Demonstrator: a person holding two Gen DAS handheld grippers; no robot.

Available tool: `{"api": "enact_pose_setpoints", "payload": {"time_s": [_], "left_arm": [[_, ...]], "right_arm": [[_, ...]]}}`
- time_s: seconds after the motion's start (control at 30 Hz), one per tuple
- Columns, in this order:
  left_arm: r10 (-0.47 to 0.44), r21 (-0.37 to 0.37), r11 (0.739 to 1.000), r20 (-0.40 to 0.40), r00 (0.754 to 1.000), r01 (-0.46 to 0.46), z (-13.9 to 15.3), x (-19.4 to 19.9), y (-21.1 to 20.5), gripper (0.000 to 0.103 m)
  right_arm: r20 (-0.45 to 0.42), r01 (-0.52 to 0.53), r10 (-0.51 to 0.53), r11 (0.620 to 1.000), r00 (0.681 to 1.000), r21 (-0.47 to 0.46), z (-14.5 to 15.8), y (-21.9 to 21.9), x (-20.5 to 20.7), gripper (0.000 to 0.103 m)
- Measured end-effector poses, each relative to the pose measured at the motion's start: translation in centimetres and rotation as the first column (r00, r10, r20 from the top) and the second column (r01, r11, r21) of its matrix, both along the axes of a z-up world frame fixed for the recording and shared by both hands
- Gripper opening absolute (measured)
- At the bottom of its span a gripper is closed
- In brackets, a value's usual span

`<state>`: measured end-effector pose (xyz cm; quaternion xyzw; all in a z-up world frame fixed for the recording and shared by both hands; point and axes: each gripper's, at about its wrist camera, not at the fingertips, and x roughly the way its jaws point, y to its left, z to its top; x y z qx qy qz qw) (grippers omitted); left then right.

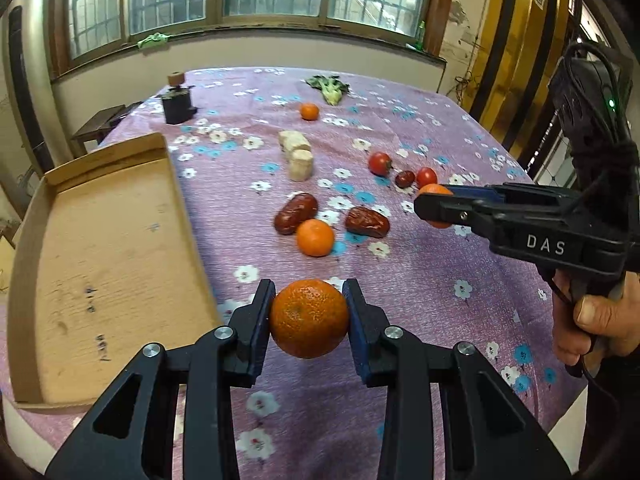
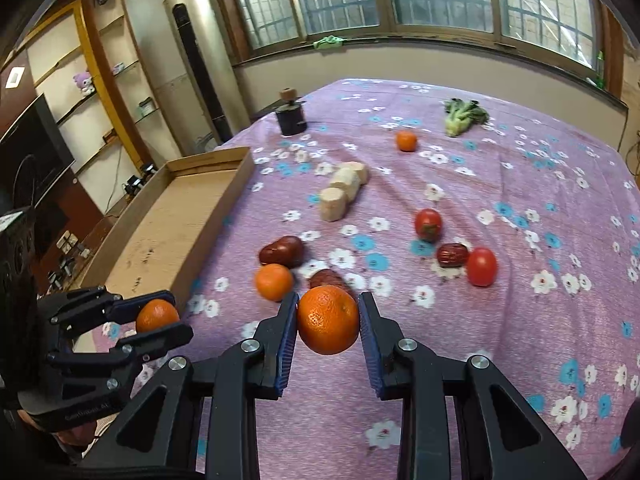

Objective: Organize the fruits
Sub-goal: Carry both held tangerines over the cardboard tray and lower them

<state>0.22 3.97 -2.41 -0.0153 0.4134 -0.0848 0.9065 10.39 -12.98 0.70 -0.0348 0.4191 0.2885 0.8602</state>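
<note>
Pinching the left orange (image 1: 308, 318) in the left gripper (image 1: 309, 286), jaws drawn in most of the way and stopped by the fruit, both blue pads (image 1: 262, 320) pressing on its sides. Holding it out over the cloth (image 1: 400, 300), just right of the tray's near right corner, not inside the tray (image 1: 24, 240).

Clamping the right orange (image 2: 328, 320) in the right gripper (image 2: 328, 298) likewise, jaws nearly closed, pads (image 2: 288, 340) squeezing the fruit from both sides. Hanging it over the cloth, in front of the loose fruit. In the left view, showing only slivers of this orange above and below the near finger. Gripping the handle there with a hand (image 1: 592, 320).

Seen from the right wrist, carrying the left orange low at the left, between the fingers, beside the tray's near end.

Lying loose on the cloth:
- near orange (image 1: 315, 237), sitting between two big dates, left date (image 1: 296, 213) and right date (image 1: 367, 222), close to both
- far orange (image 1: 309, 112), resting alone toward the far edge
- two tomatoes, left tomato (image 1: 380, 163) and right tomato (image 1: 427, 177), flanking a small date (image 1: 405, 179), which seems to be touching the right one
- pale chunks (image 1: 298, 156), lining up mid-table
- greens (image 1: 330, 88), lying near the far edge
- dark pot (image 1: 177, 104), standing beyond the tray's far end

Showing nothing but bare cardboard inside the tray.
</note>
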Motion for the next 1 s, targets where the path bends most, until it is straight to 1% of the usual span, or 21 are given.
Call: {"api": "enact_pose_setpoints", "payload": {"time_s": [0.23,0.57,0.77,1.0], "left_arm": [[0.050,-0.014,0.999,0.007,0.999,-0.050,0.2,-0.8,2.5,0.032],[0.129,-0.029,0.991,0.014,0.992,-0.129,0.4,-1.8,6.5,0.032],[0.192,-0.037,0.981,0.015,0.981,-0.192,0.6,-2.0,9.3,0.032],[0.253,-0.031,0.967,0.019,0.967,-0.252,0.5,-2.3,11.9,0.032]], "right_arm": [[0.010,-0.049,0.049,0.999,0.999,0.009,0.7,2.4,-1.0,0.030],[0.002,-0.140,0.140,0.990,0.990,0.023,0.8,7.1,-2.3,0.030],[0.008,-0.227,0.227,0.973,0.974,0.035,0.8,11.2,-3.3,0.030],[-0.005,-0.296,0.297,0.954,0.955,0.038,0.1,15.1,-4.0,0.030]]}}
